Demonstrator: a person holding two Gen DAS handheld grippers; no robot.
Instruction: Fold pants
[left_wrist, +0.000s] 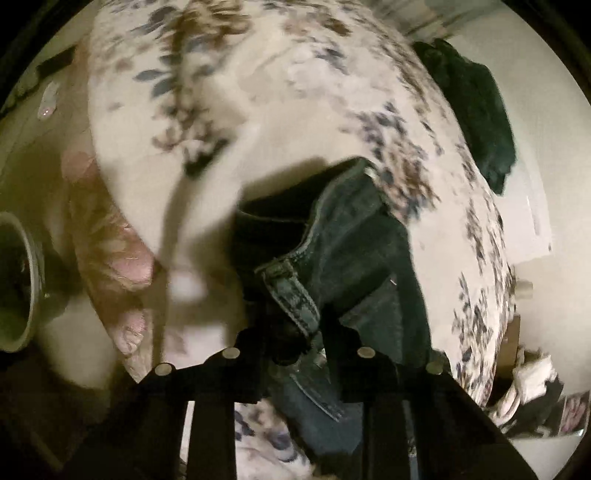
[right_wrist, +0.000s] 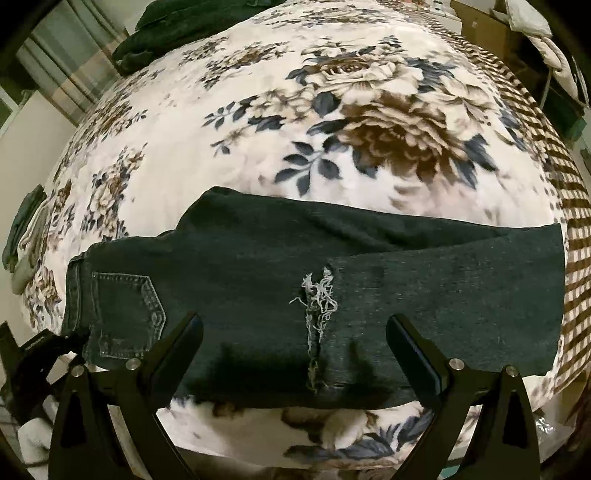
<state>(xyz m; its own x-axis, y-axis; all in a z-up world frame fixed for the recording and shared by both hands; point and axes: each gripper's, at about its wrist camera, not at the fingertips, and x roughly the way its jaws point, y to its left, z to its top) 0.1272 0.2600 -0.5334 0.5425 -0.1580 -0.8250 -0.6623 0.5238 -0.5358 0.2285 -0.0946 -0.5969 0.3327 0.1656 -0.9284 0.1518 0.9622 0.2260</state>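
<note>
Dark jeans (right_wrist: 258, 280) lie flat across a floral blanket (right_wrist: 258, 122), folded lengthwise, waistband and back pocket (right_wrist: 125, 317) at the left, leg hems at the right, a frayed rip (right_wrist: 317, 299) at the knee. My right gripper (right_wrist: 295, 332) is open above the near edge of the jeans, one finger on each side of the rip. My left gripper (left_wrist: 299, 343) is shut on the jeans' waistband (left_wrist: 295, 295) and lifts it off the blanket (left_wrist: 258, 122). It also shows at the lower left of the right wrist view (right_wrist: 55, 347).
A dark green garment (right_wrist: 173, 26) lies at the blanket's far left corner, also seen in the left wrist view (left_wrist: 476, 110). Folded clothes (right_wrist: 26, 236) sit at the left edge. A checked border (right_wrist: 554, 177) runs along the right. Boxes and clutter (right_wrist: 517, 33) stand beyond.
</note>
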